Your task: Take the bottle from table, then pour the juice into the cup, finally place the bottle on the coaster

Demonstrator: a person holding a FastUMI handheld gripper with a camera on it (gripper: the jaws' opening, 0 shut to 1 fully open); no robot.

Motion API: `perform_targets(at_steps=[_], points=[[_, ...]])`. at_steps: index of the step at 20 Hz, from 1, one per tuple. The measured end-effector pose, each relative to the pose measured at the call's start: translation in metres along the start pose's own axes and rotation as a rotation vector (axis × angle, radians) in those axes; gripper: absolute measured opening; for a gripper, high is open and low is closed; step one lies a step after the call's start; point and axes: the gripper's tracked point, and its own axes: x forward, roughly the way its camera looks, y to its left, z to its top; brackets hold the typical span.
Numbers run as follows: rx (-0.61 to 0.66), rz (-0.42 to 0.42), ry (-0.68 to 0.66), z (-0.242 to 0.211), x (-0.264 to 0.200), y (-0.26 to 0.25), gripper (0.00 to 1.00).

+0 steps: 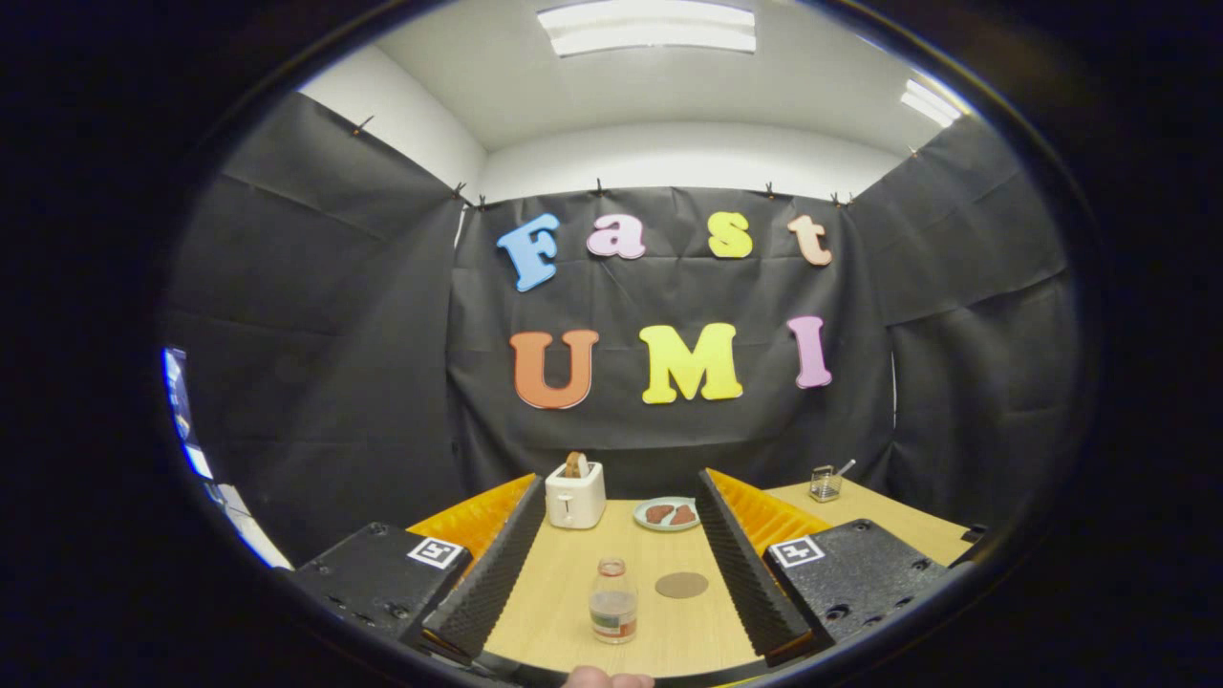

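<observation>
A small clear bottle [612, 602] with a label band and some pale liquid stands upright on the wooden table [564, 612]. It is between my two fingers, close to their base and touching neither. My gripper [620, 481] is open wide. A round brown coaster [681, 585] lies flat just right of the bottle, also between the fingers. A small clear glass cup [825, 484] with a stick in it stands far off to the right, beyond the right finger [740, 564].
A white toaster [574, 495] with a slice of bread in it stands at the table's back, just ahead of the fingertips. A plate [666, 514] with two brown pieces lies to its right. A bit of a hand [607, 679] shows at the table's near edge.
</observation>
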Motion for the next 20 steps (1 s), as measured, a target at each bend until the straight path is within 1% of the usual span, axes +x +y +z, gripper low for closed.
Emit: perform_targets(at_steps=[4, 9, 12, 15, 17, 20], points=[[0.015, 0.002, 0.012, -0.004, 0.000, 0.002, 1.00], [0.030, 0.027, 0.033, -0.006, -0.006, 0.014, 1.00], [0.016, 0.011, 0.045, -0.011, -0.014, 0.012, 1.00], [0.005, 0.015, 0.060, -0.032, -0.018, 0.020, 1.00], [-0.012, 0.028, 0.078, -0.055, -0.019, 0.026, 1.00], [-0.026, 0.018, 0.115, -0.097, -0.019, 0.024, 1.00]])
